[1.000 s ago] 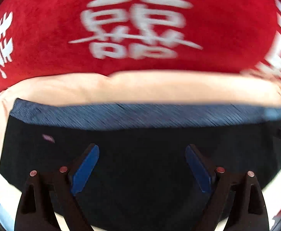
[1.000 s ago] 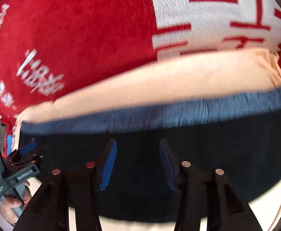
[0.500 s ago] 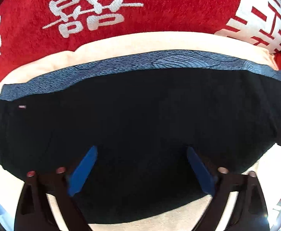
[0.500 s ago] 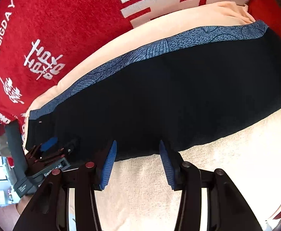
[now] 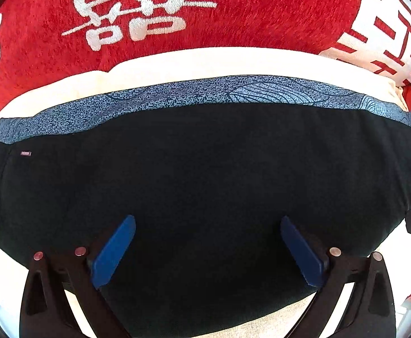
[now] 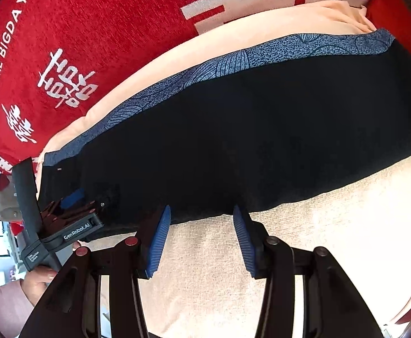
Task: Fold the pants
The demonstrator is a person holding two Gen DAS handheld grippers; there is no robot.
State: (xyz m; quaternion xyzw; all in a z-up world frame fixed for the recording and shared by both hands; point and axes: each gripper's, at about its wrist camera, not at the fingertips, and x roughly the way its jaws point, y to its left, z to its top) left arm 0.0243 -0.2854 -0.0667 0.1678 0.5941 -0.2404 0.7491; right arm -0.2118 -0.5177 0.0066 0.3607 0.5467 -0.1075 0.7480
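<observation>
Cream towel (image 6: 304, 242) over red blanket (image 6: 92, 42) carries black pants (image 6: 247, 140)

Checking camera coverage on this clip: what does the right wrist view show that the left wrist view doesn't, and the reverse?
Only the right wrist view shows the left gripper with the hand holding it, "THE BIGDAY" lettering, and bare towel under the open right gripper. Only the left wrist view shows the left gripper's blue fingers spread wide over the pants. Both show the black pants, their blue patterned band and the red blanket.

The pants (image 6: 261, 129) are lying flat on the towel (image 6: 211, 267), which is resting on the blanket (image 6: 92, 28) behind them.
</observation>
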